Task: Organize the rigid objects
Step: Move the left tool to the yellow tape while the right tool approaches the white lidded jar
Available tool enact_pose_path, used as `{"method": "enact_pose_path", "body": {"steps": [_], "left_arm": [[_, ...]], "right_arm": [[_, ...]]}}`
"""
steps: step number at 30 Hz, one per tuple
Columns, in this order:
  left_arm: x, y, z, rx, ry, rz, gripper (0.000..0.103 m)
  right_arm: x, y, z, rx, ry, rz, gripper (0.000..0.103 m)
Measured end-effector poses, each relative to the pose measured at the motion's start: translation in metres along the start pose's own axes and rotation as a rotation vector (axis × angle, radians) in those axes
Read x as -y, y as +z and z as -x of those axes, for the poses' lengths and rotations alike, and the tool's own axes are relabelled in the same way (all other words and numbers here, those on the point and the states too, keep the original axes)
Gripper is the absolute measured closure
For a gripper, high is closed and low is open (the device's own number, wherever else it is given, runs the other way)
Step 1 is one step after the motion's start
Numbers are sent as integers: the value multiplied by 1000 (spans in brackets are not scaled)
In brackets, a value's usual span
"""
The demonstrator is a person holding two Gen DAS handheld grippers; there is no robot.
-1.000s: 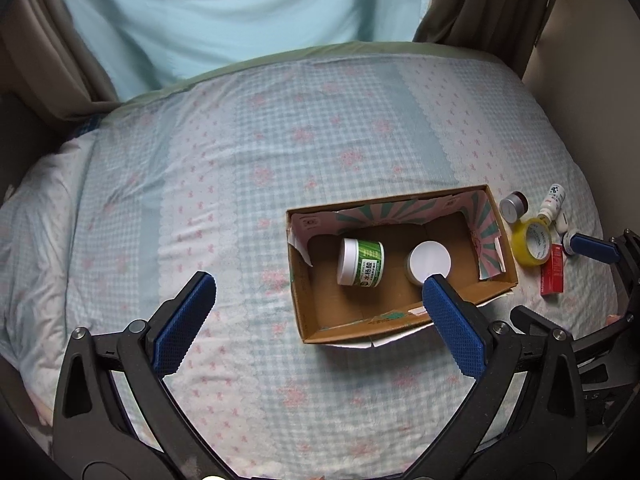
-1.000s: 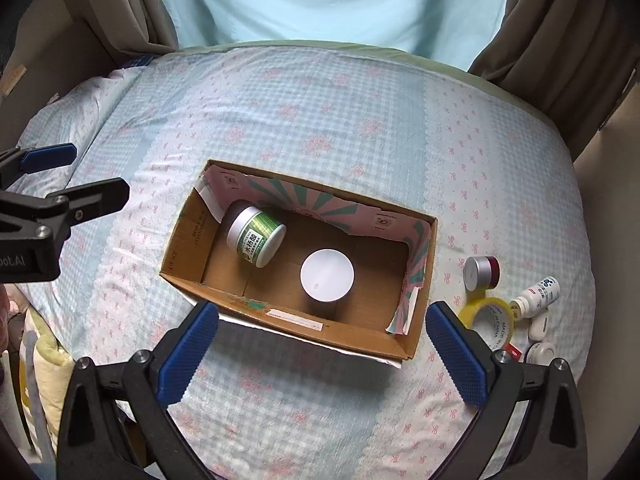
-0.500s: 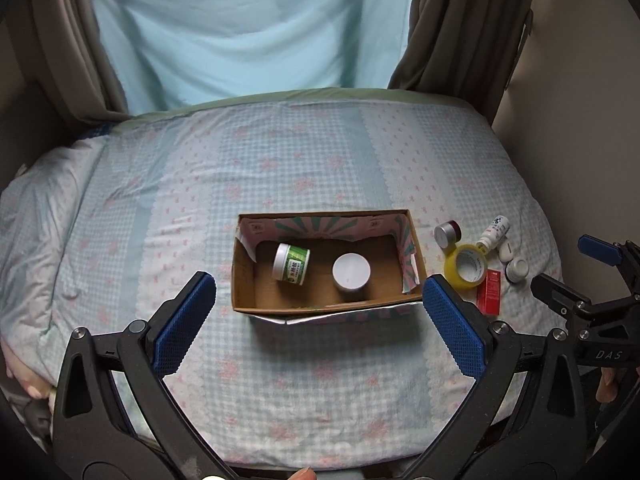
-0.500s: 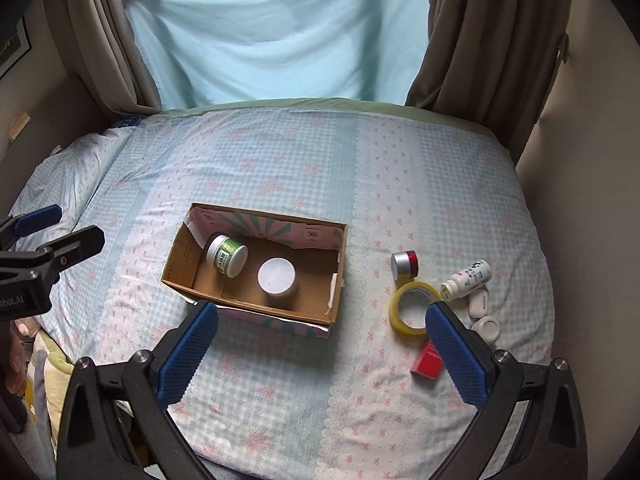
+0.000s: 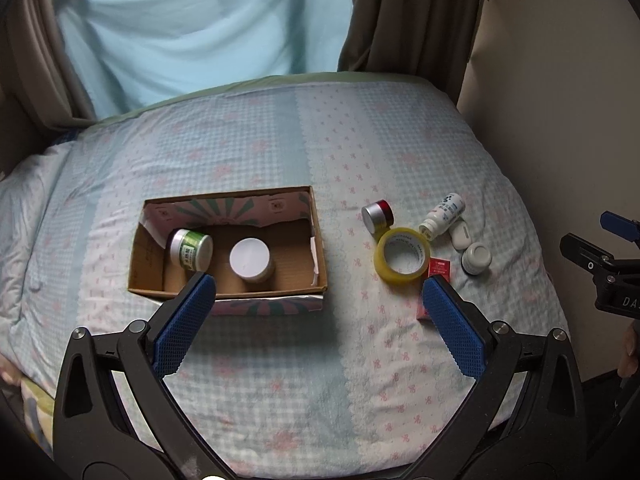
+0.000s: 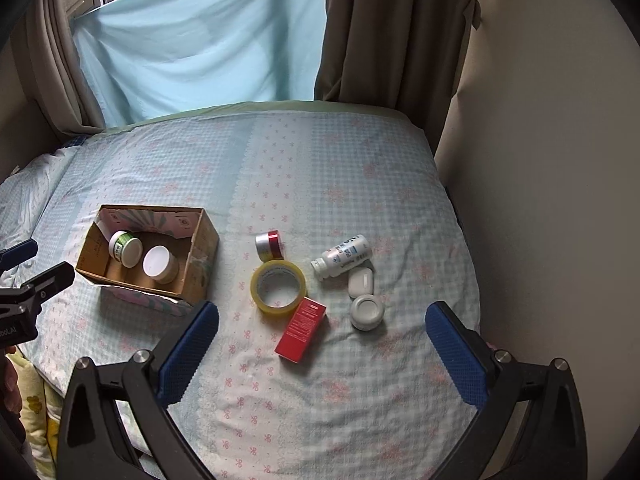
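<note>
— Both grippers have pulled back and swung right since a second ago; status?

— Left gripper (image 5: 316, 300) open, empty. Right gripper (image 6: 322, 338) open, empty, above the loose group.

— Progress?

— Two of eight stowed, by my count. Cardboard box (image 6: 202, 240) holds a green-labelled jar (image 6: 125, 249) on its side and a white-lidded jar (image 6: 160, 265) upright. Still on the bedspread (image 6: 340, 184), right of the box: yellow tape roll (image 6: 279, 287), red carton (image 6: 301, 329), red-and-silver tin (image 6: 269, 245), white bottle (image 6: 343, 261) lying down, white case (image 6: 361, 282), small white jar (image 6: 367, 312). All clustered, several touching.
</note>
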State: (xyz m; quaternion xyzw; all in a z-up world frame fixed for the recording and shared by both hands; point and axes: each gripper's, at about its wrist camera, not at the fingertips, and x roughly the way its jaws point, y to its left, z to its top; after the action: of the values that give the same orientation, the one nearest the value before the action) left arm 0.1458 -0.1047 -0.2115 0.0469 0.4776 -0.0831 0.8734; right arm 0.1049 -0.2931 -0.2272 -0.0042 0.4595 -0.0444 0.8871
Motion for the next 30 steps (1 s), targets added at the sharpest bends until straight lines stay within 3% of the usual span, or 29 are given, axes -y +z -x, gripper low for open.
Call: {"method": "enact_pose_path", "body": {"steps": [12,20,30], "left_arm": [[80,-75,-166,-36,-101,-183,0],[96,-75,-243,-38,-151,-155,0],[97,-67,-289,-105,-236,-155,0]], "right_arm": [[57,-67,-133,13,-61,-142,0],[65,-92,-197,38,-70,-138,0],[66,-99,-232,49,-54,-111,0]]}}
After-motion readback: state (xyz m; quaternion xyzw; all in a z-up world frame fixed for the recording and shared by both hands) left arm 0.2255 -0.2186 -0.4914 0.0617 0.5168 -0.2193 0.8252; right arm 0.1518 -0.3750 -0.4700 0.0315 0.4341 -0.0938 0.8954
